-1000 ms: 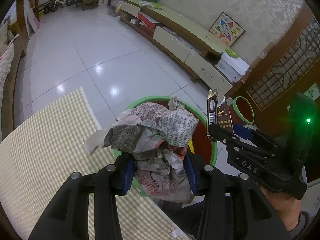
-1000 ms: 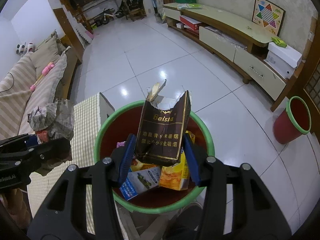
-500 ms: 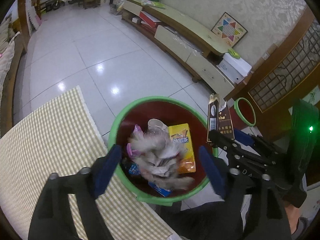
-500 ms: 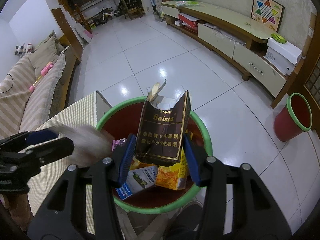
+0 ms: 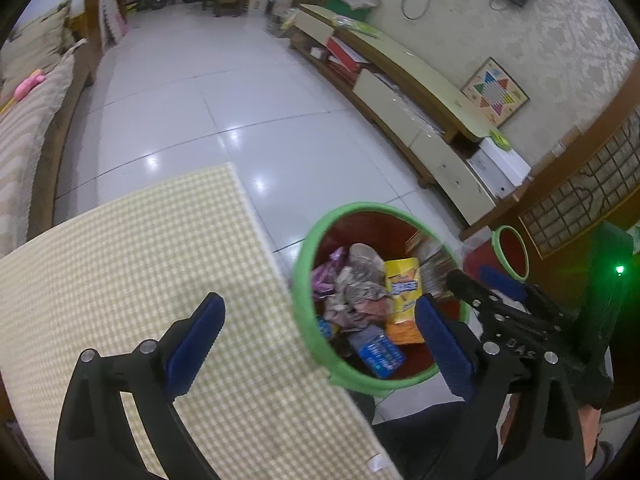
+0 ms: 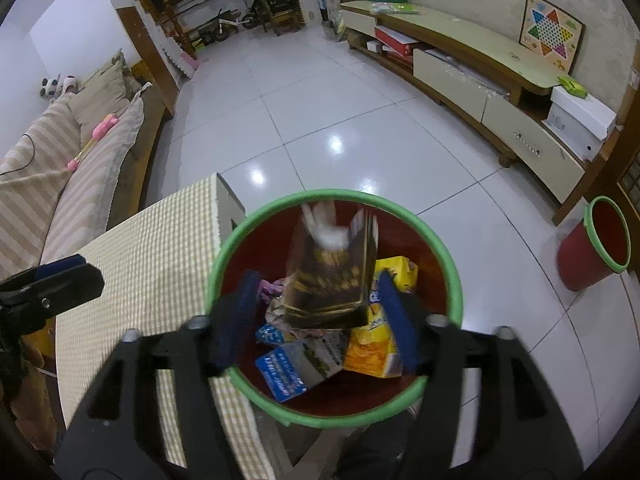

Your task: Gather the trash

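A red bin with a green rim (image 5: 308, 264) (image 6: 452, 264) stands beside the checked table (image 5: 140, 260) and holds several packets. The crumpled newspaper (image 5: 360, 280) lies inside it among them. My left gripper (image 5: 318, 304) hangs over the table's edge and the bin's rim; its jaws are opening and nothing is between them. My right gripper (image 6: 316, 280) is above the bin, jaws opening. The brown carton (image 6: 332, 280) is blurred between its pads, which stand clear of it, as it drops free towards the trash. In the left wrist view the right gripper (image 5: 474, 276) sits at the bin's right side.
A smaller red bin with a green rim (image 6: 600, 240) (image 5: 510, 252) stands on the white tiled floor by a wooden screen. A long low cabinet (image 6: 480, 64) runs along the far wall. A striped sofa (image 6: 60, 168) is on the left, behind the table.
The left gripper opened, let the newspaper fall into the bin, and swung left over the table. The right gripper opened and the brown carton is now dropping.
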The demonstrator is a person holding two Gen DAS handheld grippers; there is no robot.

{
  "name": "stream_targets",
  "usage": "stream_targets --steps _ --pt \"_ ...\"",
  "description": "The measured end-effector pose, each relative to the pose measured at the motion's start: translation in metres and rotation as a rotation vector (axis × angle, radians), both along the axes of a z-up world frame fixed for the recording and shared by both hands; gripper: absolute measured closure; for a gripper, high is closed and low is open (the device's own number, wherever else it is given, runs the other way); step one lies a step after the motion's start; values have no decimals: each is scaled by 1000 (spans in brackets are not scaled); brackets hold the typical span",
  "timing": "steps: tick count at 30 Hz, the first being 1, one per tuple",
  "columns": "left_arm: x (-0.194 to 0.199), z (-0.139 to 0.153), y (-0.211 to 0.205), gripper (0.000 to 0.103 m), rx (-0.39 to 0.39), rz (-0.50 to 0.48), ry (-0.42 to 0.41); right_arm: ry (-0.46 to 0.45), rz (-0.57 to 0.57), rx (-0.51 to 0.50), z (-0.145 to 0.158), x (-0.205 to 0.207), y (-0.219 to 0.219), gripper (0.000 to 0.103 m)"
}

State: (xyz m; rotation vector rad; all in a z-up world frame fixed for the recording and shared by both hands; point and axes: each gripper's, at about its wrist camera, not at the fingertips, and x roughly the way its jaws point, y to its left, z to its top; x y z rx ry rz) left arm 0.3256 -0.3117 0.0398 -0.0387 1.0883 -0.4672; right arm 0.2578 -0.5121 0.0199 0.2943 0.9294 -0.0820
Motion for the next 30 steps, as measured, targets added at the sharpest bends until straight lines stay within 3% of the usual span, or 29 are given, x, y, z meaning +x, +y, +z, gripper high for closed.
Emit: stream_targets --steps 5,12,19,22,30 --pt "-8 7 30 8 5 39 -24 -26 6 -33 11 -2 19 5" --pt "-42 21 80 8 42 81 -105 -64 80 -87 20 -19 78 5" --pt "-91 24 158 8 95 186 -184 -112 177 -120 25 -48 146 5" --pt "-111 16 188 8 119 221 -173 -154 212 -116 28 -66 171 5" --pt "-189 -13 247 8 140 333 -241 -252 271 -136 18 -123 221 5"
